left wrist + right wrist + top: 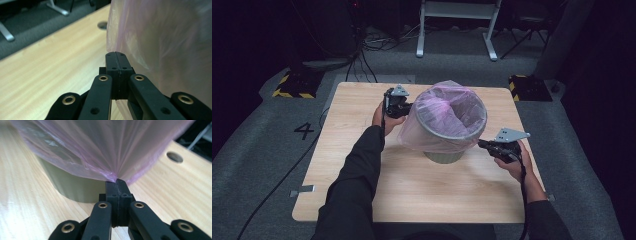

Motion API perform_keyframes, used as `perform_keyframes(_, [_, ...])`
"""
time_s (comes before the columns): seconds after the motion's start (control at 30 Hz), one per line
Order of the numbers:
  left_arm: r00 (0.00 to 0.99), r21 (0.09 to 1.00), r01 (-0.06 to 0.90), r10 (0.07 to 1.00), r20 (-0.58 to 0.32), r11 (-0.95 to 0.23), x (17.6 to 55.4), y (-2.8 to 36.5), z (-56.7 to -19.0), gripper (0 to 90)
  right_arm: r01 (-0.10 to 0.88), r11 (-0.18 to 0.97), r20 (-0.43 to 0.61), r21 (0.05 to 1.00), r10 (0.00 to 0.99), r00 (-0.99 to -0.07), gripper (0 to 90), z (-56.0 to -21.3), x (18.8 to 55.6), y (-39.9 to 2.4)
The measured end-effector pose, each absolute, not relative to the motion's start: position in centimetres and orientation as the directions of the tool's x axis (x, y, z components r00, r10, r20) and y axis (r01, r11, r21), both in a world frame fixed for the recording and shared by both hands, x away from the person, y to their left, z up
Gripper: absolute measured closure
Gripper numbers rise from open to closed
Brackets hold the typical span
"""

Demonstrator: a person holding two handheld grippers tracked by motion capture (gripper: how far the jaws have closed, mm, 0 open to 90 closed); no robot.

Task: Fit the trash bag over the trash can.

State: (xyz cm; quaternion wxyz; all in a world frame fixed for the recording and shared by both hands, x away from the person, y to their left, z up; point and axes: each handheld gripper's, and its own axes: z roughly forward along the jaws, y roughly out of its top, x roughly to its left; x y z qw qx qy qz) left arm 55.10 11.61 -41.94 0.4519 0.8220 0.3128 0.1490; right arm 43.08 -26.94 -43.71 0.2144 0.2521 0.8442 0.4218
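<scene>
A grey bin [443, 156] stands near the middle of the wooden table [412, 195]. A thin pink bag [447, 117] lines the bin. The bag's top is folded out over the bin's rim and hangs down the outside, and the bin's bottom part shows below it.

The right gripper [484, 145] is at the right side of the bin. In the right gripper view its jaws are pressed tight together, and they pinch the bottom edge of the bag [100, 150]. The plastic pulls into folds that run to the pinch. The bin [70, 187] is just behind it.

The left gripper [408, 107] is at the left side of the bin, up by the rim. In the left gripper view its jaws are squeezed together, right against the bag [162, 45]. I cannot tell if any plastic is caught between them.

A round hole [102, 24] in the table is beyond the bag.
</scene>
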Motion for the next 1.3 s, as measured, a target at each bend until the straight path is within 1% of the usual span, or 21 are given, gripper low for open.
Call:
perform_keyframes(0.13, [0.766,0.805,0.412,0.641,-0.052,-0.426,55.4,10.9,-43.3,90.0,0.283,0.522,-0.13,0.804,0.62,-0.774,90.0,-44.5,43.9,-27.3])
perform_keyframes(0.27, [0.761,0.756,0.446,0.647,-0.039,-0.479,55.5,10.5,-44.4,90.0,0.305,0.549,-0.135,0.778,0.62,-0.773,90.0,-44.9,44.2,-27.4])
perform_keyframes(0.4, [0.743,0.765,0.456,0.668,-0.045,-0.455,55.2,11.4,-44.7,90.0,0.322,0.558,-0.129,0.765,0.623,-0.772,90.0,-45.2,44.2,-27.6])
perform_keyframes(0.43, [0.723,0.779,0.454,0.69,-0.039,-0.433,55.0,11.7,-44.6,86.2,0.327,0.551,-0.123,0.767,0.628,-0.769,90.0,-45.2,44.2,-27.6])
perform_keyframes(0.47, [0.704,0.785,0.459,0.709,-0.035,-0.416,54.9,12.1,-44.4,64.3,0.333,0.54,-0.124,0.773,0.643,-0.756,84.1,-45.2,44.2,-27.7])
perform_keyframes(0.53, [0.674,0.806,0.46,0.738,-0.043,-0.372,54.5,13.3,-43.7,46.5,0.345,0.507,-0.11,0.79,0.67,-0.734,74.8,-44.8,44.2,-28.2])
perform_keyframes(0.57, [0.652,0.83,0.447,0.757,-0.048,-0.332,53.8,14.6,-43.0,32.8,0.347,0.457,-0.053,0.819,0.663,-0.747,57.7,-44.3,44.0,-29.0])
perform_keyframes(0.6, [0.652,0.83,0.447,0.757,-0.048,-0.332,53.8,14.6,-43.0,26.8,0.347,0.457,-0.053,0.819,0.663,-0.747,57.7,-44.3,44.0,-29.0])
perform_keyframes(0.63, [0.651,0.842,0.433,0.758,-0.043,-0.324,53.3,15.4,-42.5,26.8,0.352,0.438,-0.029,0.827,0.659,-0.752,52.4,-44.0,43.7,-29.4])
perform_keyframes(0.67, [0.648,0.854,0.419,0.76,-0.043,-0.309,52.7,16.2,-42.1,22.2,0.354,0.433,-0.028,0.829,0.664,-0.747,45.9,-43.7,43.5,-29.8])
perform_keyframes(0.73, [0.651,0.87,0.378,0.759,-0.007,-0.316,51.3,17.7,-41.2,21.4,0.344,0.421,-0.028,0.84,0.665,-0.746,37.7,-42.9,42.8,-30.9])
perform_keyframes(0.77, [0.649,0.879,0.359,0.761,0.007,-0.314,50.7,18.4,-40.9,20.0,0.329,0.399,-0.026,0.856,0.669,-0.743,31.4,-42.1,42.1,-31.9])
perform_keyframes(0.8, [0.647,0.884,0.352,0.762,0.006,-0.306,50.0,19.1,-40.6,20.0,0.329,0.399,-0.026,0.856,0.669,-0.743,31.4,-42.1,42.1,-31.9])
perform_keyframes(0.83, [0.665,0.876,0.341,0.746,0.031,-0.34,48.4,20.0,-40.2,17.8,0.327,0.37,-0.012,0.87,0.677,-0.736,27.4,-41.2,41.5,-32.7])
perform_keyframes(0.87, [0.665,0.876,0.341,0.746,0.031,-0.34,48.4,20.0,-40.2,16.4,0.327,0.37,-0.012,0.87,0.677,-0.736,27.4,-41.2,41.5,-32.7])
perform_keyframes(0.93, [0.687,0.86,0.331,0.724,0.064,-0.39,46.6,20.4,-40.5,16.4,0.312,0.351,-0.012,0.883,0.68,-0.733,26.9,-40.1,41.1,-33.1])
perform_keyframes(0.97, [0.701,0.849,0.327,0.709,0.076,-0.415,45.6,20.5,-40.9,15.5,0.285,0.34,-0.022,0.896,0.676,-0.737,26.8,-38.6,40.7,-32.8])
perform_keyframes(1.0, [0.71,0.843,0.325,0.699,0.082,-0.428,44.6,20.5,-41.3,15.5,0.285,0.34,-0.022,0.896,0.676,-0.737,26.8,-38.6,40.7,-32.8])
perform_keyframes(1.07, [0.729,0.824,0.34,0.68,0.072,-0.452,42.8,20.4,-42.5,15.6,0.274,0.333,-0.03,0.902,0.682,-0.73,27.5,-37.1,40.7,-32.2])
perform_keyframes(1.23, [0.773,0.801,0.346,0.632,0.053,-0.489,39.5,20.0,-45.2,15.8,0.227,0.323,-0.051,0.919,0.667,-0.743,28.5,-32.7,41.5,-29.5])
perform_keyframes(1.3, [0.777,0.785,0.339,0.624,0.077,-0.519,38.4,19.7,-46.0,15.9,0.222,0.342,-0.064,0.913,0.659,-0.75,26.8,-31.6,42.1,-28.2])
